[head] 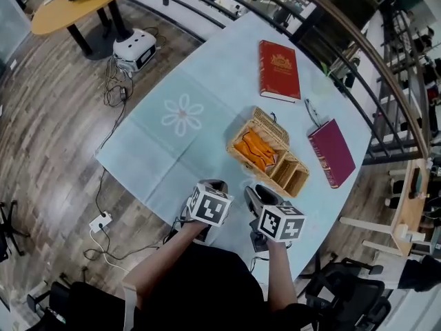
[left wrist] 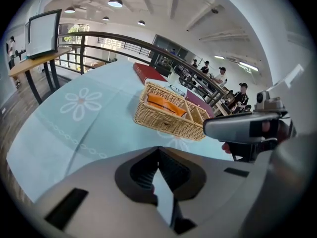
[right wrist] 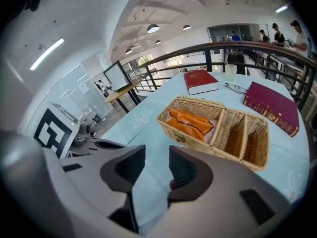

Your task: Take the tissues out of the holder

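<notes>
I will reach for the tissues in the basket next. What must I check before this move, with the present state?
1. Right gripper jaws apart, nothing between: ok.
2. Left gripper jaws apart: not ok, they are together.
3. Orange tissue pack uncovered in the basket's large compartment: ok.
4. Table between grippers and basket free of things: ok.
5. Pack loose in the basket: cannot tell.

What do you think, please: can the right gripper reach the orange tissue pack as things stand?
Probably yes: the right gripper is open and empty; only tablecloth lies before the orange tissue pack.
</notes>
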Motion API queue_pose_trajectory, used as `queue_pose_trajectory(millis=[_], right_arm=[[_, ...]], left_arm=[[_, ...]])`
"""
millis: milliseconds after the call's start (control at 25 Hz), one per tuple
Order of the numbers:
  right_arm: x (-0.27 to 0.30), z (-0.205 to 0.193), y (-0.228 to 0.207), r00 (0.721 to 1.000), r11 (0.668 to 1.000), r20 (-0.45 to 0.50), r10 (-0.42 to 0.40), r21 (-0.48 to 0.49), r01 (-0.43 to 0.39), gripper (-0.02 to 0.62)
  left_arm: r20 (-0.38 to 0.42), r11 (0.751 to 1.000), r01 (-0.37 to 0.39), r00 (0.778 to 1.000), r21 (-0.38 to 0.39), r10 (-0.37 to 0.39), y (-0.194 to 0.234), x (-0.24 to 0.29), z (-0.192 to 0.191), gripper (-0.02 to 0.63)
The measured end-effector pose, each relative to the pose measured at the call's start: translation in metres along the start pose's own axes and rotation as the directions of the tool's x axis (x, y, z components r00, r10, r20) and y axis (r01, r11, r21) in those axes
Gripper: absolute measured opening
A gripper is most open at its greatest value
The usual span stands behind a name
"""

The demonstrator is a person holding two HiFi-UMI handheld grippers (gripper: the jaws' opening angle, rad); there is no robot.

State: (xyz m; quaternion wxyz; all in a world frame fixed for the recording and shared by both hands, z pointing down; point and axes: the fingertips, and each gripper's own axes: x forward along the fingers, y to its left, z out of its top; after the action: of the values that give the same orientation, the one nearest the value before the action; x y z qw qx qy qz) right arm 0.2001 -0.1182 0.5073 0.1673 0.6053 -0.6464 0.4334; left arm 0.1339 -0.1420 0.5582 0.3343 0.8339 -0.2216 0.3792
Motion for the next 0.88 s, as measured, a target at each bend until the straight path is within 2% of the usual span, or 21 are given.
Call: queue_pose_trajectory(millis=[240,560,720,880], right_arm=[[0.018,0.028,-0.016,0.999,0.998,-0.017,-0.033,-0.057,0.032,0.160],[0.041,0.044,-0.033,0.995,0.983,-0.083,-0.062,-0.176,0.047,0.204],[0.050,0.057,-0.047,0.990,0.970,-0.108,-0.091,-0.237,0.063,0.206],[0.061,0.062,-0.059,0.985,0.964,-0.133,-0.107,-0.257,0.070,0.210]], left_arm=[[-0.003,1.000,0.012,1.000,-0.024,-0.012,0.013,0.011,0.011,0.009],[0.001,0.999,0.016,1.000,-0.050,-0.016,0.025,0.023,0.020,0.010],[-0.003,0.998,0.019,1.000,-0.062,-0.019,0.029,0.028,0.021,0.010],[-0.010,0.998,0.020,1.000,-0.066,-0.021,0.031,0.034,0.022,0.009]])
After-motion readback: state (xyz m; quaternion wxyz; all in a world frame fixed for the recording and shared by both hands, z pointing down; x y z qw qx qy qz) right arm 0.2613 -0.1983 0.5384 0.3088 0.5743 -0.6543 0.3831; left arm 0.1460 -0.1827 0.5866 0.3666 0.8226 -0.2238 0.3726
